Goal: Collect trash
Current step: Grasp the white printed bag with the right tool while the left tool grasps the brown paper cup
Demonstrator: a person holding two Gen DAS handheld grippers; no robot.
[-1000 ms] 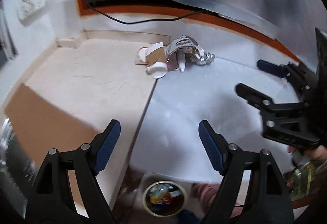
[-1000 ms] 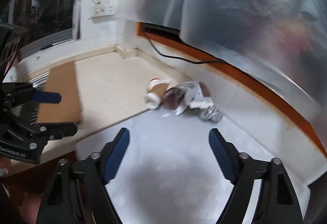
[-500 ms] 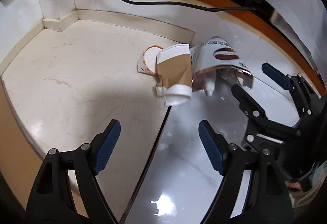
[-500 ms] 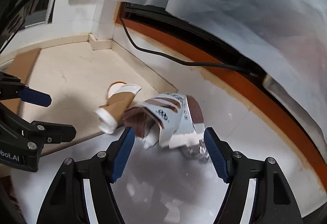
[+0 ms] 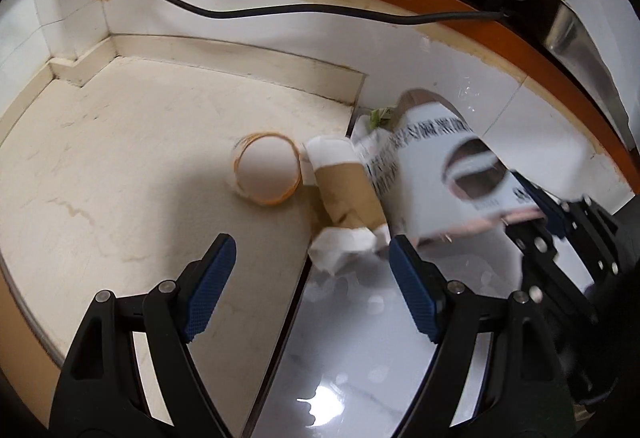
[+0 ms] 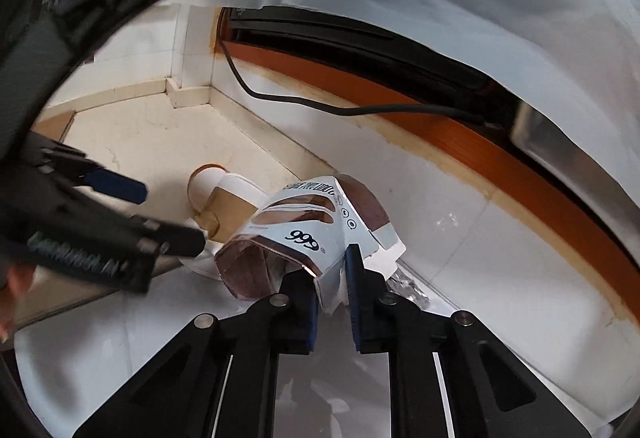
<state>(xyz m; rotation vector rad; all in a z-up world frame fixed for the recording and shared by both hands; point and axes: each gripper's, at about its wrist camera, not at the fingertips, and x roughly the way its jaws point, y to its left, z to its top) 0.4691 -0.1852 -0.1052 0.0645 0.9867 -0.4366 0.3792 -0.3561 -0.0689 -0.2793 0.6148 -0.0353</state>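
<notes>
A crumpled white and brown carton (image 6: 316,234) marked 999 lies by the back wall; it also shows in the left wrist view (image 5: 436,174). My right gripper (image 6: 334,290) is shut on its near edge. A crushed brown paper cup (image 5: 344,194) lies just left of the carton, with a round white lid (image 5: 267,174) beside it. My left gripper (image 5: 312,298) is open and empty, just short of the cup. Crumpled foil (image 6: 408,286) lies behind the right fingers.
A black cable (image 5: 280,12) runs along the white wall under an orange window frame (image 5: 532,38). The counter is cream stone (image 5: 120,166) on the left and glossy white (image 5: 360,358) on the right, with a seam between.
Both grippers moved forward to the trash pile. My right gripper went from open to shut on the carton. My left gripper stayed open and came close to the cup.
</notes>
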